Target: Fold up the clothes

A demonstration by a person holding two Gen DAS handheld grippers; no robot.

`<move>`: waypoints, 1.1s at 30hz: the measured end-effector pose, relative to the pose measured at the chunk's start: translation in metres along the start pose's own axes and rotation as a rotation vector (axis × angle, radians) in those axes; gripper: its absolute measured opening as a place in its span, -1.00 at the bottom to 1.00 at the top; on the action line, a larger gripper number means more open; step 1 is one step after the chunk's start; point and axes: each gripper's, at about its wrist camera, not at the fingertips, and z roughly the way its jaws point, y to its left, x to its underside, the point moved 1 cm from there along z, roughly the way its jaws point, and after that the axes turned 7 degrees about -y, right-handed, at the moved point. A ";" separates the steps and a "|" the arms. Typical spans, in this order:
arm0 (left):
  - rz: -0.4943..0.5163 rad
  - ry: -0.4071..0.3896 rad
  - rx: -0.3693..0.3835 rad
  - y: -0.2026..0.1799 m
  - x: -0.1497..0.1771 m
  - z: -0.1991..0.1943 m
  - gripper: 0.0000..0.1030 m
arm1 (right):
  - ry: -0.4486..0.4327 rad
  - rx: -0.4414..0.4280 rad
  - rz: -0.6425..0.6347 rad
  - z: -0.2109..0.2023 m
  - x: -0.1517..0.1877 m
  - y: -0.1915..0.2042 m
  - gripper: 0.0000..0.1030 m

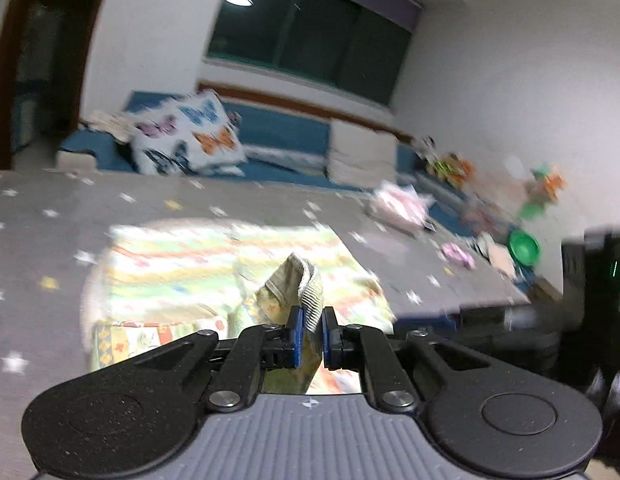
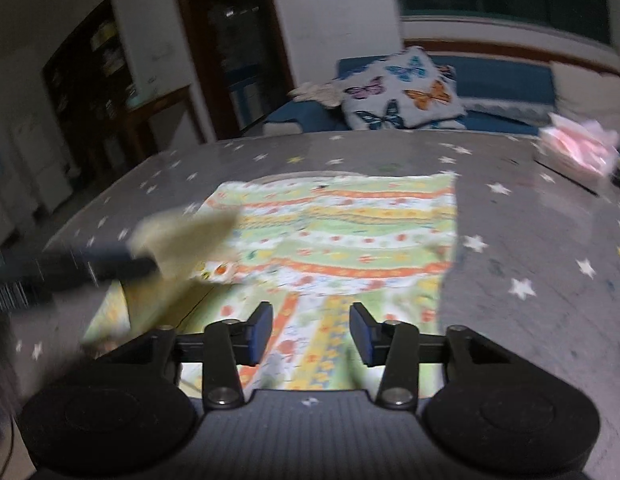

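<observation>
A colourful striped garment (image 2: 341,232) with flower print lies spread on a grey star-patterned table (image 2: 529,240); it also shows in the left wrist view (image 1: 214,264). My left gripper (image 1: 310,334) is shut on a ribbed hem corner of the garment and lifts it above the cloth. In the right wrist view the left gripper (image 2: 150,266) appears blurred at the left, holding the raised corner. My right gripper (image 2: 311,334) is open and empty, just above the near part of the garment.
A folded pink cloth (image 2: 577,148) lies at the table's far right. A butterfly cushion (image 2: 401,88) rests on a blue sofa (image 2: 501,76) behind the table. A green bowl (image 1: 523,246) and toys (image 1: 449,168) sit at the right in the left wrist view.
</observation>
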 end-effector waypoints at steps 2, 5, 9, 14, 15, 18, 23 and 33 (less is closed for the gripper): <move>0.035 0.040 0.010 -0.010 0.012 0.012 -0.73 | -0.001 -0.007 0.050 -0.002 -0.001 -0.009 -0.25; 0.073 0.086 0.022 -0.018 0.028 0.022 -0.57 | 0.007 -0.035 0.116 -0.001 -0.001 -0.019 -0.29; 0.127 0.075 0.021 -0.019 0.034 0.008 -0.11 | 0.046 -0.077 0.126 0.010 0.005 -0.013 -0.29; 0.180 0.016 -0.048 -0.001 0.034 -0.021 0.15 | 0.111 -0.105 0.104 0.029 0.019 0.010 -0.29; 0.184 0.010 -0.075 0.006 0.036 -0.028 0.16 | 0.123 -0.108 0.101 0.033 0.021 0.013 -0.29; 0.172 0.018 -0.164 0.030 0.043 -0.044 0.26 | 0.134 -0.097 0.076 0.039 0.028 0.021 -0.29; 0.141 0.056 -0.274 0.063 0.058 -0.065 0.39 | 0.137 -0.067 0.053 0.038 0.027 0.025 -0.66; 0.137 0.091 -0.312 0.078 0.072 -0.069 0.41 | 0.046 -0.063 -0.007 0.016 -0.003 0.039 -0.86</move>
